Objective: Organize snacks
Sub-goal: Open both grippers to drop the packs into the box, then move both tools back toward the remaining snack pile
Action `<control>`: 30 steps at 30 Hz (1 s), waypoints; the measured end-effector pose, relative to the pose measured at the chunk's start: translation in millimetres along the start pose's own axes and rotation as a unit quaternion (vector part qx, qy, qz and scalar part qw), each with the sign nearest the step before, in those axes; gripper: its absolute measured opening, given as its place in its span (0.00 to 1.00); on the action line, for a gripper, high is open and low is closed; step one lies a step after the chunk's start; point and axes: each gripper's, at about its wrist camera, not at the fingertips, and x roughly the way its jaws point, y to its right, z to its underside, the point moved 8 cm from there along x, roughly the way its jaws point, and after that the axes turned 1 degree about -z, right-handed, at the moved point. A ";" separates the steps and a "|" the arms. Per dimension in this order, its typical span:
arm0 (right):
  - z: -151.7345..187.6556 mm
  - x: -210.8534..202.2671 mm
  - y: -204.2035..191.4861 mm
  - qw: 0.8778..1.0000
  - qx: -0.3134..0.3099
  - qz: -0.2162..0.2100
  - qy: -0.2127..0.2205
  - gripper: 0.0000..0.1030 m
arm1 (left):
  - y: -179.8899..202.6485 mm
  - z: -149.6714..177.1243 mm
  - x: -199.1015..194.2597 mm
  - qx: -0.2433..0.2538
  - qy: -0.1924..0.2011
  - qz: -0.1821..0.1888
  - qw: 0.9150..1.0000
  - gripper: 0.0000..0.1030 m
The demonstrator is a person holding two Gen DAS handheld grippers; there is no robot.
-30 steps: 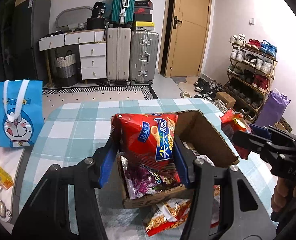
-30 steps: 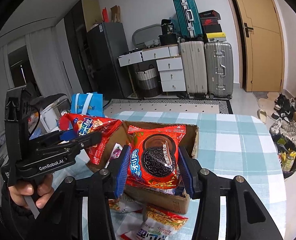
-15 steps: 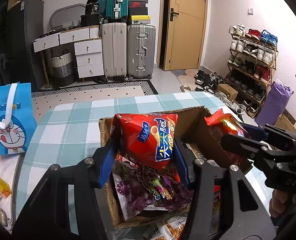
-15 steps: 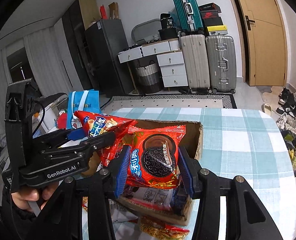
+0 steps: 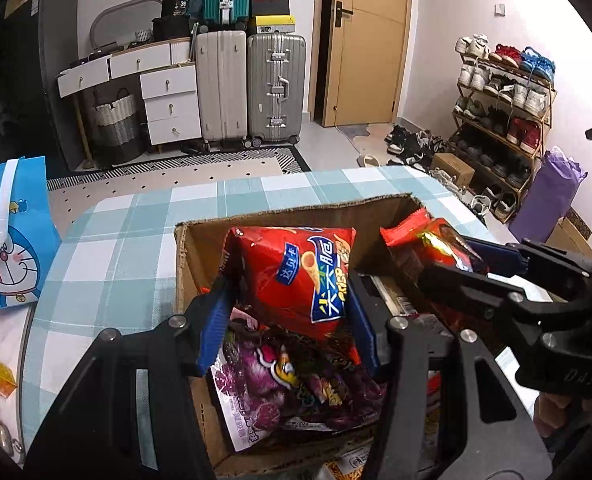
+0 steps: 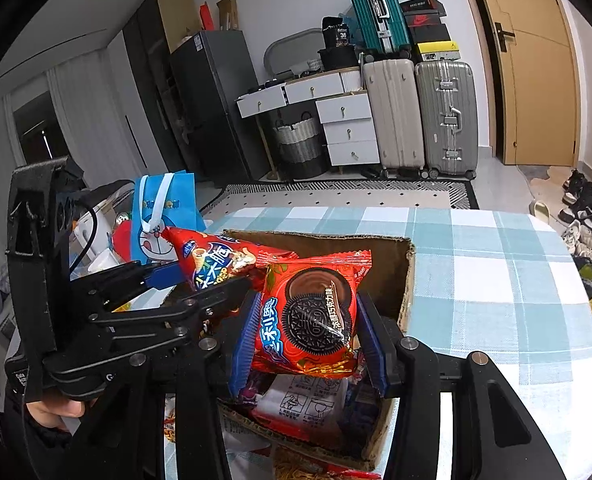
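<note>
Over half a second, both loads carried forward and lower, now directly above the open cardboard box [image 5: 184, 264] on the checked surface [image 5: 108, 248]. Left tongs [image 5: 290, 304] clamped on a red crisp bag [image 5: 300, 276], hanging over a purple packet [image 5: 280, 376] already in the box. Right tongs [image 6: 308, 336] clamped on a red Oreo pack [image 6: 316, 312], also above the box interior. Probably close to release; neither snack dropped in yet.
</note>
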 end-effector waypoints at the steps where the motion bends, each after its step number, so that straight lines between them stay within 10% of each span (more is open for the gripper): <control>1: 0.4 1.6 0.2 1.000 0.000 0.000 -0.001 0.45 | -0.3 -0.3 1.9 0.000 -0.001 0.000 1.000 0.50; 15: -2.8 3.6 5.0 1.000 0.002 0.003 0.006 0.47 | -2.9 -0.8 16.1 -0.007 -0.020 0.008 1.000 0.60; 18: -3.3 -7.0 4.6 1.000 -0.007 0.015 0.009 0.58 | -7.2 -1.9 1.2 -0.014 -0.006 0.009 1.000 0.85; 20: -1.6 -14.9 5.4 1.000 -0.010 0.021 0.009 0.87 | -9.7 -0.4 -11.6 -0.015 0.001 0.004 1.000 0.86; 30: 39.3 -54.4 17.8 0.998 0.016 0.062 -0.015 0.99 | -16.0 40.0 -67.7 -0.019 0.002 -0.012 1.000 0.99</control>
